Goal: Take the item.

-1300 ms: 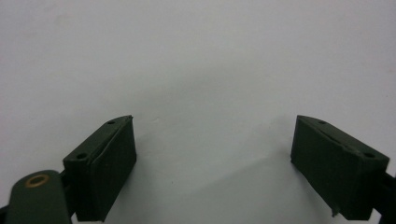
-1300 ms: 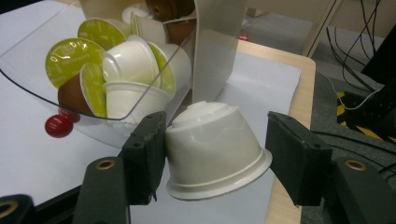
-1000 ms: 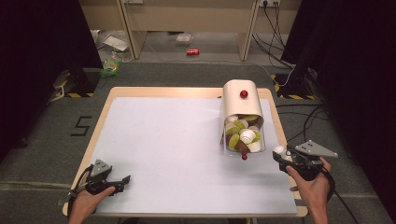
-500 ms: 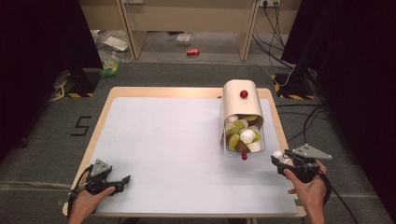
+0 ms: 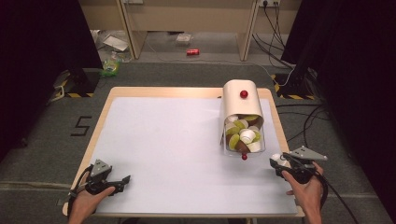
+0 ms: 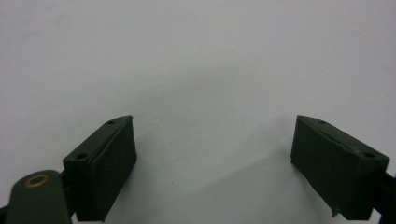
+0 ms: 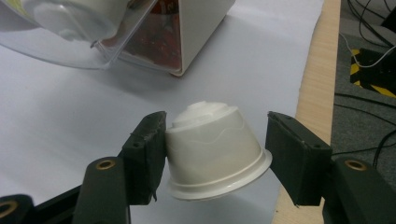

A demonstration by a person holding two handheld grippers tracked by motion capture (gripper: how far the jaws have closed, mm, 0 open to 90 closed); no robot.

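The right gripper [image 7: 212, 144], clamped on a white capsule [image 7: 215, 149], has sunk toward the table [image 5: 163, 140] beside the dispenser [image 5: 241, 116], likely to set it down. The left gripper [image 6: 212, 163] rests, jaws apart.

My left gripper [image 5: 108, 179]: black body, grey three-cornered plate on top, black cable looping off. Right gripper [image 5: 280, 162]: same black build, grey plate, black cable trailing lower right. Jaws are dark green-black blocks with small screw holes, brass rivets at arm pivots. Forearms bare, no sleeves.
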